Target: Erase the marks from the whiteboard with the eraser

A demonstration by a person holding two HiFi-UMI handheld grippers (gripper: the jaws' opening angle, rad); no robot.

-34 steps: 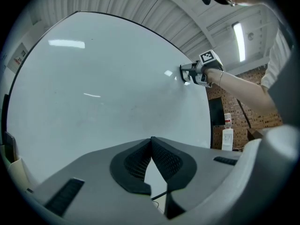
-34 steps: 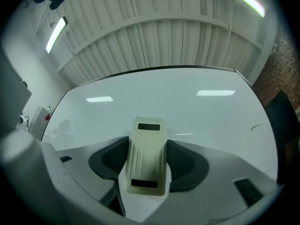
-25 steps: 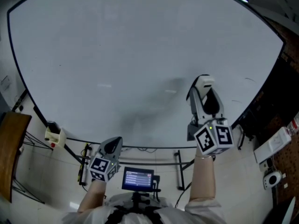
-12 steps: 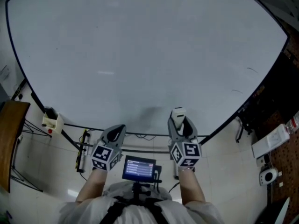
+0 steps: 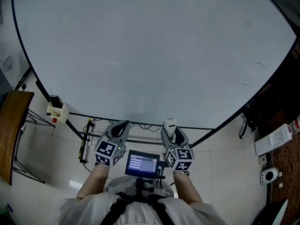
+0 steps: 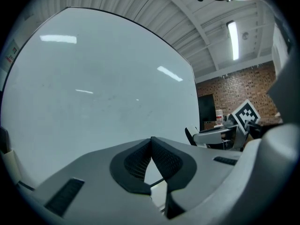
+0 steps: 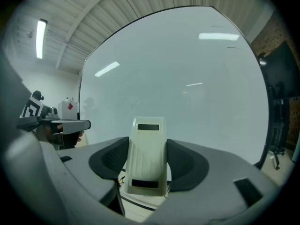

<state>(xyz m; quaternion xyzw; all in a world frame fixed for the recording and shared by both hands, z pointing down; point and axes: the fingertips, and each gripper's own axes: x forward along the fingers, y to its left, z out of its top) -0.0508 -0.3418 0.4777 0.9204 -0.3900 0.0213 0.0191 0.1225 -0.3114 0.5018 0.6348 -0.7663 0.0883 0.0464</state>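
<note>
While right gripper (image 5: 170, 129) holds eraser (image 7: 147, 153), whiteboard (image 5: 150, 50), screen (image 5: 142, 163)

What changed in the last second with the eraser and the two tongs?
The right tongs, still gripping the eraser, pulled down and left off the whiteboard to beside the left tongs, below the board's lower edge. The left tongs stayed low, shut and empty.

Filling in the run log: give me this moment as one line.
left gripper: shut, empty | right gripper: shut on eraser | eraser: off whiteboard, near its bottom edge | whiteboard: faint strokes near right edge
</note>
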